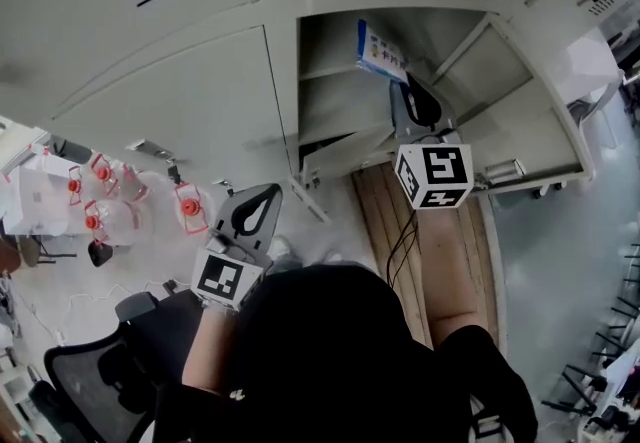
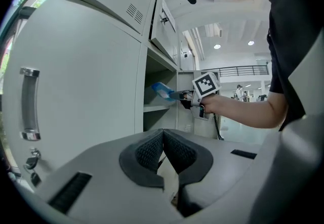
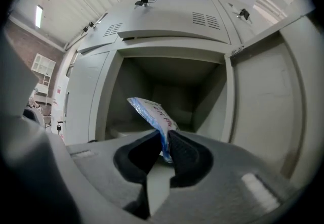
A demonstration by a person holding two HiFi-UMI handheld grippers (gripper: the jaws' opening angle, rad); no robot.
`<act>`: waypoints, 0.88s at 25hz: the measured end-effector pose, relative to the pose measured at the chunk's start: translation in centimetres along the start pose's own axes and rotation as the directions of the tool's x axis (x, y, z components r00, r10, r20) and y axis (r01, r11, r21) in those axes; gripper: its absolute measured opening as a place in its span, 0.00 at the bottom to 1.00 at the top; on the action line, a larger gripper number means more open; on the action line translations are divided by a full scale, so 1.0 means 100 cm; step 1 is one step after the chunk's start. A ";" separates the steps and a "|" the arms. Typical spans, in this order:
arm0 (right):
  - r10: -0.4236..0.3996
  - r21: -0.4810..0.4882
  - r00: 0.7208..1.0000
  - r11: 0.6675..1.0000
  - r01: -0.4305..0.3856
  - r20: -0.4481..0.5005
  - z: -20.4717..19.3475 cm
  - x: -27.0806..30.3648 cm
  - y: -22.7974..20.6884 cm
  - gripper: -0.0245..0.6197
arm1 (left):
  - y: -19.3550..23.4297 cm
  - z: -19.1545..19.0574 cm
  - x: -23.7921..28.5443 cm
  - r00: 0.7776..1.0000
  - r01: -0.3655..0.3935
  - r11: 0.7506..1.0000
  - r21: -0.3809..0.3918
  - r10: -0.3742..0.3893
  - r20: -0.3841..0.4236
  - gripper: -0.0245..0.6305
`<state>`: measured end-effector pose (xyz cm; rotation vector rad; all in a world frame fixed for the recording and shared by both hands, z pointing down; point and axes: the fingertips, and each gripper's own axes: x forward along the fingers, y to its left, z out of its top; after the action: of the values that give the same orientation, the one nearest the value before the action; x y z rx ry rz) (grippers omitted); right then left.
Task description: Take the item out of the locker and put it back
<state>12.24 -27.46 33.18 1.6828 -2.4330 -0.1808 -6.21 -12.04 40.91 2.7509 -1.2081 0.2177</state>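
Pinched by near end in R gripper [image 3: 164, 142]: blue packet [image 3: 151, 113], long axis slanting up-left toward far locker [image 3: 172, 50] interior. L gripper [image 2: 163, 142] closed, empty.

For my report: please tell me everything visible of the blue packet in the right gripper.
The blue packet is a thin, flat pouch, blue and white, with print too blurred to read. It looks like plastic film. The right gripper pinches its lower edge between its fingers; it tilts up-left, at the open locker's mouth.
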 end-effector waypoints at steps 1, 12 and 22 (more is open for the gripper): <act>0.000 -0.008 1.000 1.000 0.000 -0.006 0.000 0.007 -0.001 0.10 | 0.002 -0.001 -0.002 1.000 -0.008 1.000 -0.002 0.008 0.000 0.05; -0.009 -0.134 0.993 0.991 -0.007 -0.114 -0.014 0.073 -0.006 0.11 | 0.017 -0.006 -0.013 0.997 -0.073 0.997 -0.020 0.073 -0.006 0.05; 0.033 -0.163 0.979 0.984 -0.066 -0.202 -0.029 0.104 -0.002 0.14 | 0.020 -0.010 -0.022 0.993 -0.122 0.992 -0.032 0.122 -0.009 0.05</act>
<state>9.47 -37.28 36.77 1.4906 -2.2433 -0.1963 -9.28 -11.62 41.56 2.6493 -1.3667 0.2183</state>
